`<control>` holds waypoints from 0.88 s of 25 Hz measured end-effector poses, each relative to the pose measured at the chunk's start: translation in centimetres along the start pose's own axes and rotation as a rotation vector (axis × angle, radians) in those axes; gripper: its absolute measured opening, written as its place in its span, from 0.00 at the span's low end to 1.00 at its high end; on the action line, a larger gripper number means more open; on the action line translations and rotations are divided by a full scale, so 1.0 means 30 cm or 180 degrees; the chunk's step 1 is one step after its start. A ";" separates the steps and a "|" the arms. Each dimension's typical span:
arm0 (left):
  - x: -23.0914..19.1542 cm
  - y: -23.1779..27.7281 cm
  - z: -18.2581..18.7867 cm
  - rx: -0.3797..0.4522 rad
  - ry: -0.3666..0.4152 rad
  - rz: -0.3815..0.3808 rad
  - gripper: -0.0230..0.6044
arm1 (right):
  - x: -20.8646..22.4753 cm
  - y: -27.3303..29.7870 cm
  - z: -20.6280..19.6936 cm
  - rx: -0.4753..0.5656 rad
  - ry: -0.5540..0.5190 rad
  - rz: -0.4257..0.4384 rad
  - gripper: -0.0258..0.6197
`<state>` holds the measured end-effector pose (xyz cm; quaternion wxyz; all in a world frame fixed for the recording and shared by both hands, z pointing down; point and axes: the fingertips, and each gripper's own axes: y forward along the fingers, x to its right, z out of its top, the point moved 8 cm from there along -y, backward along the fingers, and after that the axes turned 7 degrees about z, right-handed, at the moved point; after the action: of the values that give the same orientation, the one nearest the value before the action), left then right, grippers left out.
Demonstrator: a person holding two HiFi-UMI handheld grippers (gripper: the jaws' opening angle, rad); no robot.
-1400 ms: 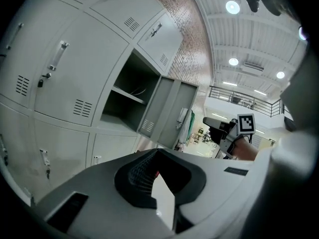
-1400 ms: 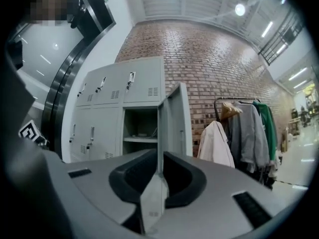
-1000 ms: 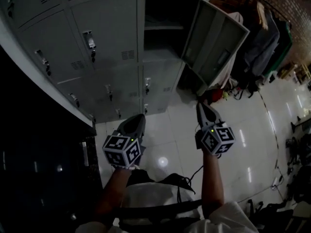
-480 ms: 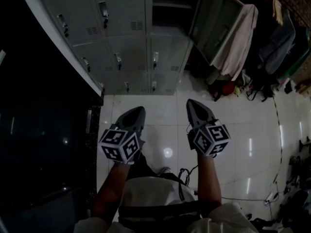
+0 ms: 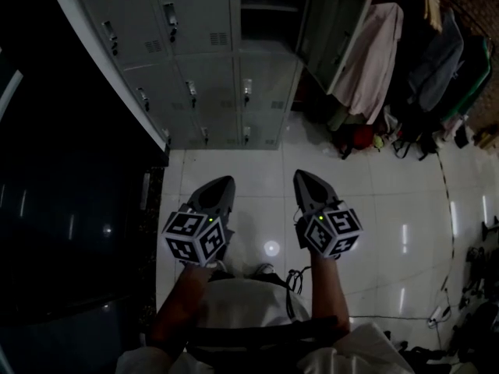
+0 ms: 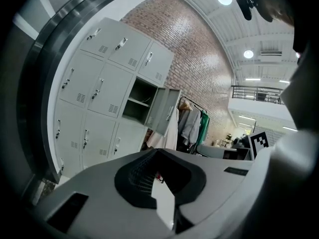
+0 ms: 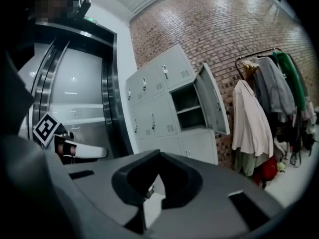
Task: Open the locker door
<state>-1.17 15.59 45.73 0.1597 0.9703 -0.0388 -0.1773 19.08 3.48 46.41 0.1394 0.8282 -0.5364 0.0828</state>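
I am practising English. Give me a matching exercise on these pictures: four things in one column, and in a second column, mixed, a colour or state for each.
Things
1. locker door beside the coats
2. bag under the coats
3. right gripper
4. coat nearest the lockers

Colours and states
a. off-white
b. shut
c. swung open
d. red

Pairs: 1-c, 2-d, 3-b, 4-a

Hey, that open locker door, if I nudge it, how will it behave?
The open locker door looks like thin sheet metal on side hinges, so it would probably swing easily and stay stiff. It likely feels light for its size.
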 end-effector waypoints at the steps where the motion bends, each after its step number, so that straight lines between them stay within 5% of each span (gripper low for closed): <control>1: -0.008 -0.004 0.006 0.0001 0.0016 -0.0009 0.03 | -0.011 -0.002 0.007 0.0013 -0.0026 -0.0049 0.04; 22: -0.092 -0.038 0.089 0.0060 0.0136 -0.0255 0.03 | -0.143 0.027 0.069 0.0055 -0.0262 -0.0384 0.04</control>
<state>-4.66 16.26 43.90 0.1441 0.9761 0.0018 -0.1624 16.55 6.21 43.33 0.1148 0.8629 -0.4901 0.0447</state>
